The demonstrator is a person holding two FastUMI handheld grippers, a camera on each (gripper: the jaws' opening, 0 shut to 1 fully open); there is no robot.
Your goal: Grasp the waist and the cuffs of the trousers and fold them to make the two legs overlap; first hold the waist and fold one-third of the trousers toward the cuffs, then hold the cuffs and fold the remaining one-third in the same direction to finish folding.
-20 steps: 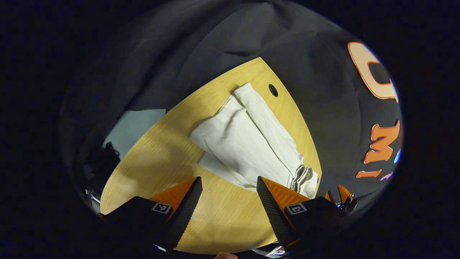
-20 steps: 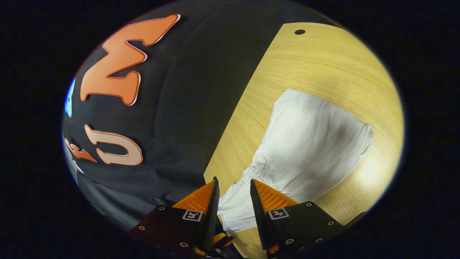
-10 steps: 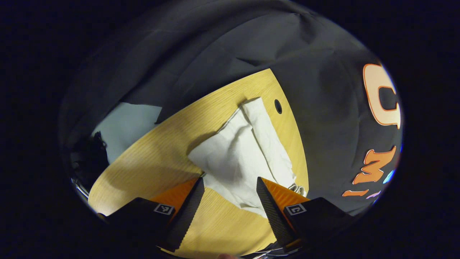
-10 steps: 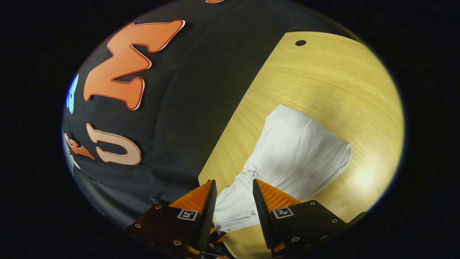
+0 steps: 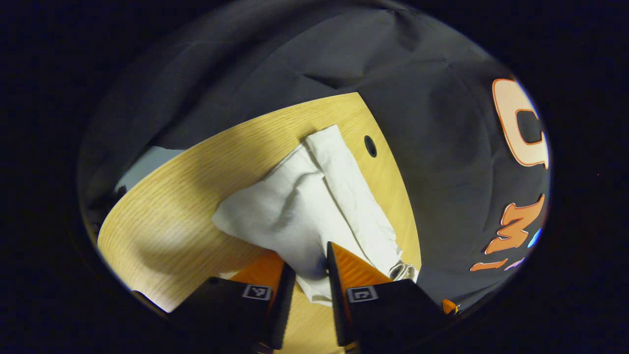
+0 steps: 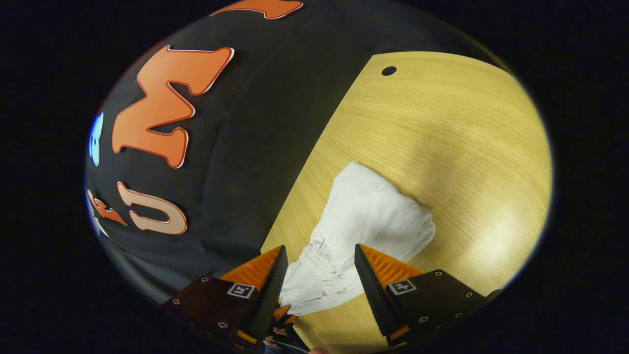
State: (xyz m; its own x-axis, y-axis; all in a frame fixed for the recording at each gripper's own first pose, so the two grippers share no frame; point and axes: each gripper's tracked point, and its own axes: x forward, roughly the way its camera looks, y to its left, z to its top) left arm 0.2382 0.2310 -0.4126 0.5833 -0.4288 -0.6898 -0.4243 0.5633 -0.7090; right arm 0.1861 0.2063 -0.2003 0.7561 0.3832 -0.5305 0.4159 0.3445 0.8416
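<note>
White trousers [image 5: 314, 196] lie folded lengthwise on the wooden table [image 5: 167, 196], their far end near a round hole. My left gripper [image 5: 309, 268] is shut on a bunched edge of the cloth at the near end, and the fabric rises in a hump ahead of it. In the right gripper view the gathered elastic waistband [image 6: 319, 268] of the trousers [image 6: 373, 221] sits between the fingers of my right gripper [image 6: 318, 270], which stands open with its jaws apart on either side of the cloth.
The table's far edge [image 6: 314, 147] runs along the black cloth wall. A round cable hole [image 5: 370, 146] [image 6: 388, 71] lies near that edge. Bare wood spreads to the left in the left gripper view and to the right [image 6: 481, 162] in the right gripper view.
My left gripper has moved onto the trousers and closed on the cloth, which now humps up. The right gripper's fingers have spread wider around the waistband, and the trousers look shorter in its view.
</note>
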